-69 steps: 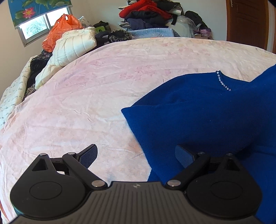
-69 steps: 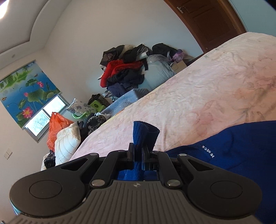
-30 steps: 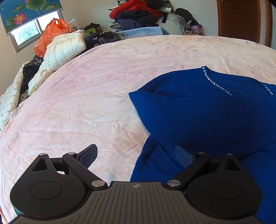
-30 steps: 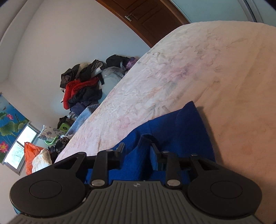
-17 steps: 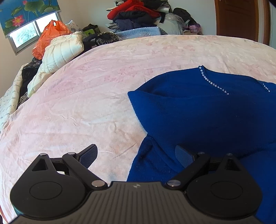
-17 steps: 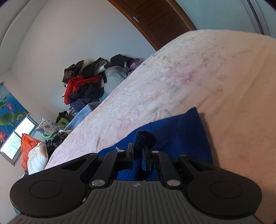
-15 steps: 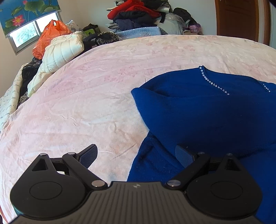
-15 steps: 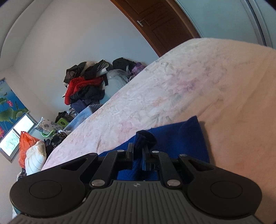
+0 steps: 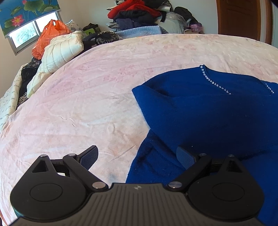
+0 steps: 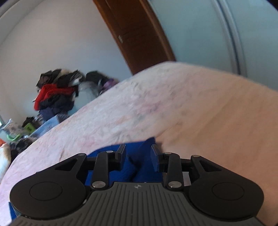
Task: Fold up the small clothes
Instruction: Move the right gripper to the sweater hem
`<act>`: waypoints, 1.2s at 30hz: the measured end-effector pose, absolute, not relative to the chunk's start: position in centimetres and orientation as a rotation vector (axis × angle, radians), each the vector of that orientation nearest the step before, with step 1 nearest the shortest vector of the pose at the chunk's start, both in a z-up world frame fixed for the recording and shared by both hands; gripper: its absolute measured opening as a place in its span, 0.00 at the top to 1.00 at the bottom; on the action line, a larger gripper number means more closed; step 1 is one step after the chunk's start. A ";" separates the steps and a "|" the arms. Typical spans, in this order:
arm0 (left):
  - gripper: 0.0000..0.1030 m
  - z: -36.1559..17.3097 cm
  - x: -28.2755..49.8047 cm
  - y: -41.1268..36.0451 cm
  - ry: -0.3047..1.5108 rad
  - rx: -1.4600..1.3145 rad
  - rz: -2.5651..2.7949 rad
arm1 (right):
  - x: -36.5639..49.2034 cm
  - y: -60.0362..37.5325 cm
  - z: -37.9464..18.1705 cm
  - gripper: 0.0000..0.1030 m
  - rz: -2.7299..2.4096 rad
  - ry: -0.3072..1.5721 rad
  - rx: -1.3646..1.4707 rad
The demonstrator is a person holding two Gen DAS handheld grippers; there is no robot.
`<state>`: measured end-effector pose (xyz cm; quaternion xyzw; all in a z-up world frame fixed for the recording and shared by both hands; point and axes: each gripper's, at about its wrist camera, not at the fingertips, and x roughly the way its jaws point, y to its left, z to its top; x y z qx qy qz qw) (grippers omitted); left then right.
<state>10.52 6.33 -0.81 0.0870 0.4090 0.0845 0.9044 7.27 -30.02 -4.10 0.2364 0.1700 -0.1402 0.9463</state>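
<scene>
Pink bed (image 10: 191,104); blue sweater (image 10: 139,156) between opening right tool (image 10: 138,154)

Garment (image 9: 208,111) on bed (image 9: 86,97)
Garment lies right of centre; clothes pile (image 9: 139,13) behind the bed's far edge

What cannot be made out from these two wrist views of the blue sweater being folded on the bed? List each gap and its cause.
- Blue sweater, left wrist view: its right side and hem are cut off by the frame edge and the left gripper.
- Right wrist view: the right gripper, jaws opening, hides most of the sweater.
- Clothes pile, right wrist view: blurred, single items unclear.
</scene>
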 end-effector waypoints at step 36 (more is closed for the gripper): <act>0.05 -1.6 3.7 14.1 0.883 -0.049 -0.222 | -3.1 -31.7 -5.5 0.25 0.099 0.634 0.499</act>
